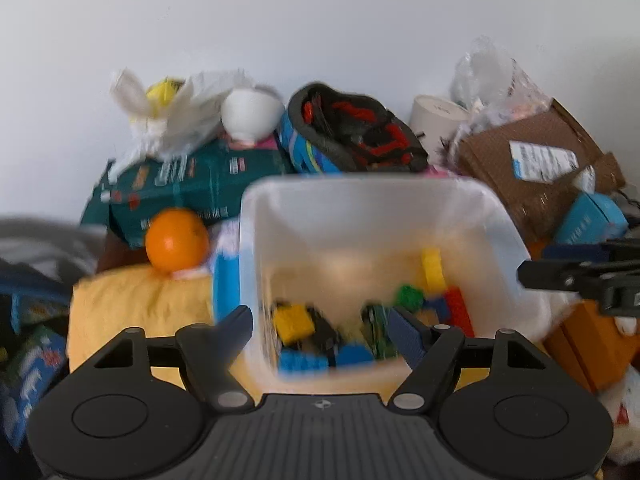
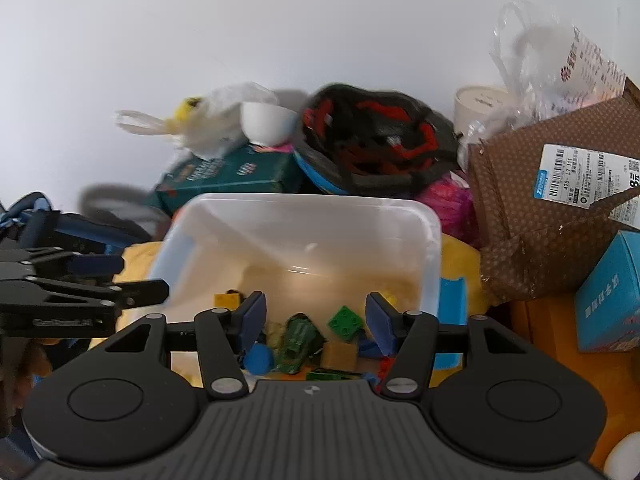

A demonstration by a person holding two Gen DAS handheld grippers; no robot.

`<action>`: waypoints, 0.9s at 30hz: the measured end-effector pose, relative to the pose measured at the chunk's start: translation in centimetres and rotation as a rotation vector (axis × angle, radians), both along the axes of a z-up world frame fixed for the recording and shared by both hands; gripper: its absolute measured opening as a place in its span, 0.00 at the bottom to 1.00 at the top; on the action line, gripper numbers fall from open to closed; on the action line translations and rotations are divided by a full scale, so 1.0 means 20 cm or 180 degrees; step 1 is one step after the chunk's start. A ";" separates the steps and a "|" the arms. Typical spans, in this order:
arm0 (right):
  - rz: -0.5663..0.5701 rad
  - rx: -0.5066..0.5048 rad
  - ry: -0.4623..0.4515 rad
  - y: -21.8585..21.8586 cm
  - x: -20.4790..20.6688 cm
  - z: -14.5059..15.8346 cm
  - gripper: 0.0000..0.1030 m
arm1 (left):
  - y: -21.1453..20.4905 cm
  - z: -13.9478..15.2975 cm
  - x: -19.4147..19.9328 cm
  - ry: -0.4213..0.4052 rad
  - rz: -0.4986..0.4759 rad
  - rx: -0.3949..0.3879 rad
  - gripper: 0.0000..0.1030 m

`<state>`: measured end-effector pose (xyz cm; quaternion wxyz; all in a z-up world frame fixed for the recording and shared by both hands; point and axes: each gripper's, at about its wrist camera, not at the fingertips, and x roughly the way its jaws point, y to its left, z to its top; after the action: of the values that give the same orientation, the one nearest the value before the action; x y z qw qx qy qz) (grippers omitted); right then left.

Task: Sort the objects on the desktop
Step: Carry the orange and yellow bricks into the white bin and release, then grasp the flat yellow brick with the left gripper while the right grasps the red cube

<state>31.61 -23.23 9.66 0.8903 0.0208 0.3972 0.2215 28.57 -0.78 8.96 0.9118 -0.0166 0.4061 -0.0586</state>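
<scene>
A translucent white plastic bin (image 1: 256, 248) (image 2: 430, 248) stands in front of both grippers and holds several coloured toy bricks (image 1: 294, 322) (image 2: 346, 322) and a green toy car (image 2: 298, 340). My left gripper (image 1: 326, 328) is open, its jaws straddling the bin's near left wall, with nothing between them. My right gripper (image 2: 316, 322) is open and empty over the bin's near edge. Each gripper shows at the side of the other's view, the right (image 1: 576, 280) and the left (image 2: 80, 296).
An orange (image 1: 177, 239) lies on a yellow padded envelope (image 1: 136, 312) left of the bin. Behind are a teal box (image 1: 188, 184), a white bowl (image 2: 267, 122), a black-red helmet (image 2: 380, 144), a brown carton (image 2: 560, 216), a blue box (image 2: 612, 300) and plastic bags.
</scene>
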 end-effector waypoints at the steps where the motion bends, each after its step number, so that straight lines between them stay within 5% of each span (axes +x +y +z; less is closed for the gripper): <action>1: 0.0030 0.0027 -0.0054 -0.01 -0.05 0.00 0.57 | 0.01 -0.03 -0.07 -0.0033 0.0000 -0.0013 0.75; 8: 0.0288 -0.0030 -0.0243 -0.07 -0.54 -0.27 0.56 | 0.01 -0.34 -0.56 -0.0194 0.0035 0.0035 0.75; 11: 0.0307 -0.0222 -0.0098 -0.07 -0.71 -0.51 0.37 | -0.02 -0.49 -0.70 -0.0088 0.0138 -0.0036 0.75; 13: 0.0286 -0.0273 0.0022 -0.06 -0.79 -0.62 0.34 | -0.08 -0.56 -0.76 -0.0018 0.0080 -0.0044 0.73; 20: 0.0292 -0.0404 0.0121 0.03 -0.80 -0.76 0.34 | -0.23 -0.63 -0.77 -0.0034 -0.0220 -0.0033 0.71; 27: 0.0312 -0.0471 0.0067 0.06 -0.77 -0.83 0.30 | -0.30 -0.69 -0.69 0.0067 -0.0241 -0.0025 0.55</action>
<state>16.25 -21.96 -6.85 0.8733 -0.0621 0.4224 0.2346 14.77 -6.72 -4.84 0.9045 -0.0055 0.4158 -0.0945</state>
